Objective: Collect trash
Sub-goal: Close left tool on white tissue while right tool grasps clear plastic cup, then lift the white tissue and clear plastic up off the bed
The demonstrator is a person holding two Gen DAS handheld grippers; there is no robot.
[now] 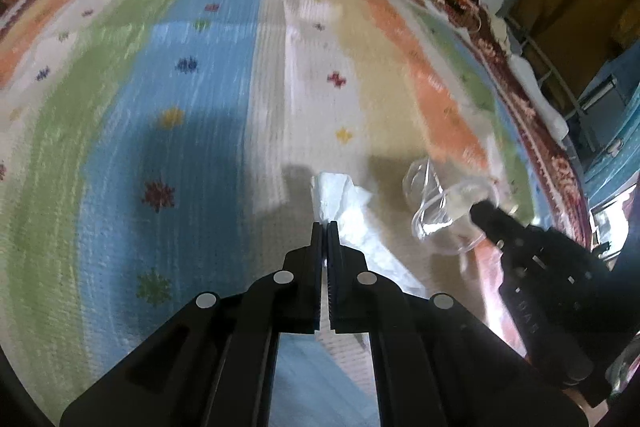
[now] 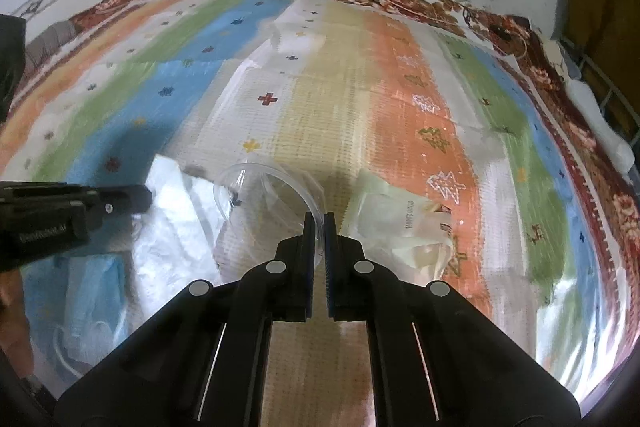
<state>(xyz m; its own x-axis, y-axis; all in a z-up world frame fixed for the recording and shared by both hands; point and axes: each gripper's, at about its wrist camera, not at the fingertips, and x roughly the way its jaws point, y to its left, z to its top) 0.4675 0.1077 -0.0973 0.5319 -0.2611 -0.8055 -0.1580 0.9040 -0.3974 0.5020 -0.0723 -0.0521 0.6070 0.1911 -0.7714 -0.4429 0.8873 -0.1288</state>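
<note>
Two black grippers are in view: the left gripper at lower centre of its own view and the right gripper at lower centre of its own. One clear plastic cup sits at mid-frame. One white crumpled tissue lies just left of the cup. One pale printed wrapper lies right of centre. One blue face mask shows at lower left. One striped mat lies beneath them all.

Right wrist view: plastic cup at centre on mat; tissue lower left, wrapper lower right, face mask bottom left.
</note>
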